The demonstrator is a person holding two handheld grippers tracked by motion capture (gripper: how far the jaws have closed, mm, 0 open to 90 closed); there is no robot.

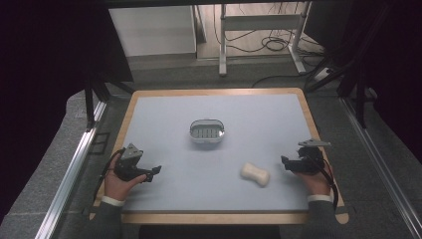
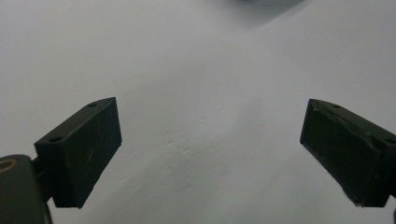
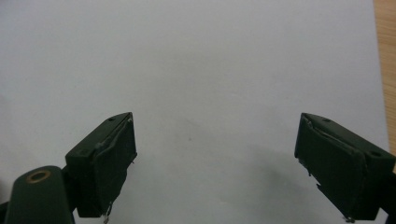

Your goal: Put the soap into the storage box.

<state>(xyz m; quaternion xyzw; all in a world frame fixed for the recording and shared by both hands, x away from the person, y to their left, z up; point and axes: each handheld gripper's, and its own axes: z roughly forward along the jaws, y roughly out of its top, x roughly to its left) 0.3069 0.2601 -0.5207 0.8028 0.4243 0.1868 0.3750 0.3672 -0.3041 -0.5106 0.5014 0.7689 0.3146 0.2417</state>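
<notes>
Nothing is placed yet: the cream, waisted soap bar (image 1: 255, 174) lies near the bench's (image 1: 164, 114) front edge, apart from the empty oval metal dish (image 1: 207, 131) at mid-bench, while the left claw (image 1: 153, 171) and right claw (image 1: 284, 161) both gape wide, holding nothing.

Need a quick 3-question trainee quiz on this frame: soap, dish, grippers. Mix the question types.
1. True or false: the soap bar lies inside the soap dish.
2. Which gripper is nearer the soap bar? A) left gripper B) right gripper C) both equally
3. Fill in: in each gripper view, between the open jaws there is just the bare grey ____.

Key
1. False. The bar lies on the mat, nearer the person than the dish and toward the right-gripper side; the dish is empty.
2. B. The right gripper sits just beside the bar, apart from it; the left gripper is across the mat.
3. mat. Both grippers stand open, holding nothing.
</notes>
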